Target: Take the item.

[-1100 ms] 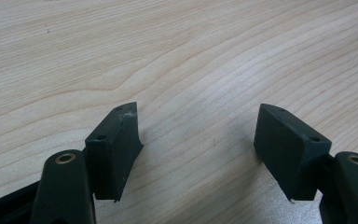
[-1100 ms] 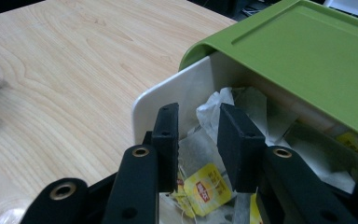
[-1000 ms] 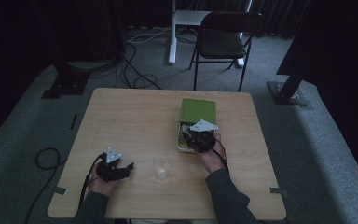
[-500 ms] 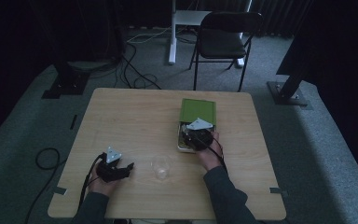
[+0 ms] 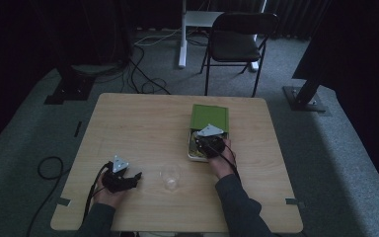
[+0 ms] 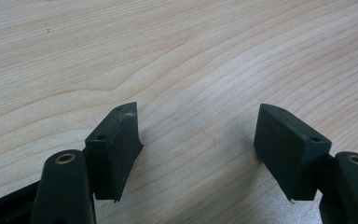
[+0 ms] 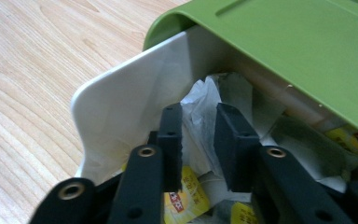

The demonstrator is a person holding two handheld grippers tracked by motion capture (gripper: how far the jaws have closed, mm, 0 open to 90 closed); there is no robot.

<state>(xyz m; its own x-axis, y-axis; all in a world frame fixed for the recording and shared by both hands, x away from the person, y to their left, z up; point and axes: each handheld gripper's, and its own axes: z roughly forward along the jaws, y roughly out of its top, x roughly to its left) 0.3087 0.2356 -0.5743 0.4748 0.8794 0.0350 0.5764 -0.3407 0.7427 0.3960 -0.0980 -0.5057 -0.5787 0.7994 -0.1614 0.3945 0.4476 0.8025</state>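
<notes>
since the earlier frames the right gripper (image 7: 198, 140) has stayed down in the white box (image 7: 116, 116) with little shift of the hand, and its jaws have just been closing, with a white paper sachet (image 7: 200, 116) between them; the left gripper (image 5: 123, 177) has kept its place near the left front corner of the table (image 5: 138, 123); the step in hand, as i judge it, is picking a tea bag out of the box, which sits toward the right side of the table with its green lid (image 5: 209, 117) slid toward the far edge; in the right gripper view the pads stand close on either side of the sachet, though whether they press it yet i cannot tell; the left gripper's jaws are wide apart over bare wood, holding nothing; a clear glass (image 5: 170, 176) stands near the front edge between the two hands; the next move likely calls for a firm pinch, then a straight lift clear of the lid's lip and the yellow-tagged packets (image 7: 184, 198), and a carry over to the glass.
</notes>
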